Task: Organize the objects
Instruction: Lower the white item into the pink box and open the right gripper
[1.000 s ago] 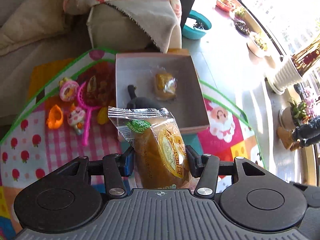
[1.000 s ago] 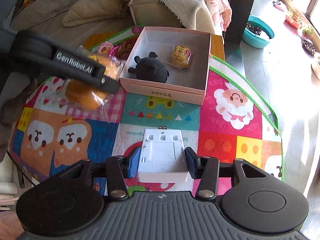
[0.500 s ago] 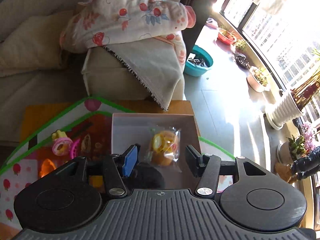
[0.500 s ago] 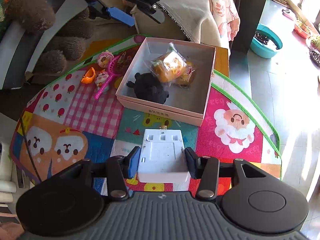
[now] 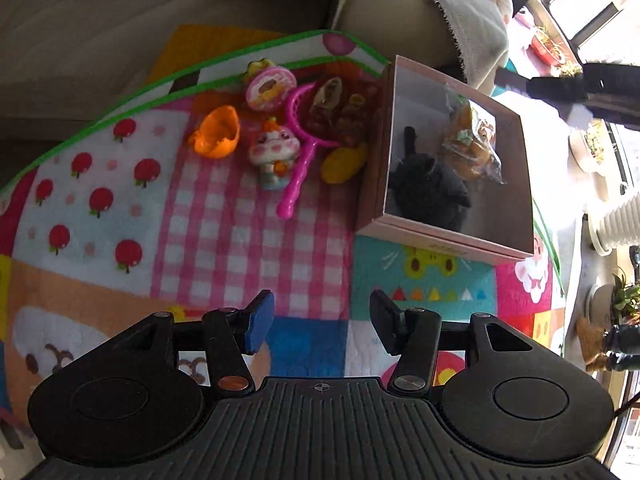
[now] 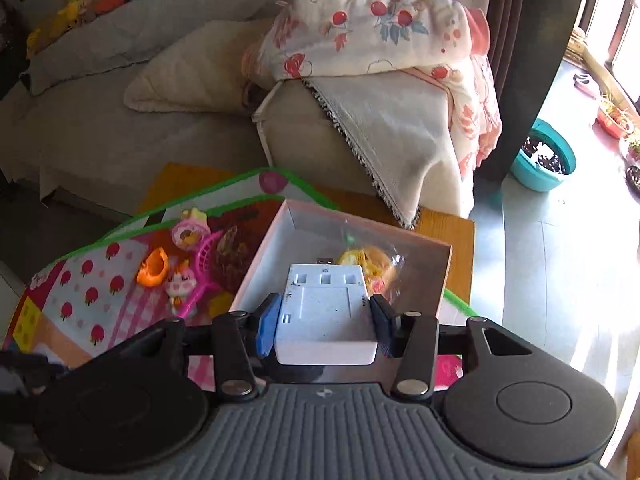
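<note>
While its jaws clamp a white plastic adapter (image 6: 326, 316), the right gripper (image 6: 326, 322) hangs over the pink box (image 6: 262, 254). The left gripper (image 5: 322, 326) stands open and empty above the patchwork mat (image 5: 248, 240). Wrapped pastries (image 5: 472, 146) and a black plush (image 5: 430, 192) lie inside the box; small toys (image 5: 276, 152) lie beside it.

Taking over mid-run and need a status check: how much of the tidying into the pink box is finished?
Done: the black plush toy and wrapped pastries lie in the pink box. In hand: the right gripper clamps a white adapter above the box; the left gripper is open, empty. Left: orange shell, pink net, cartoon figure and other small toys on the mat.
</note>
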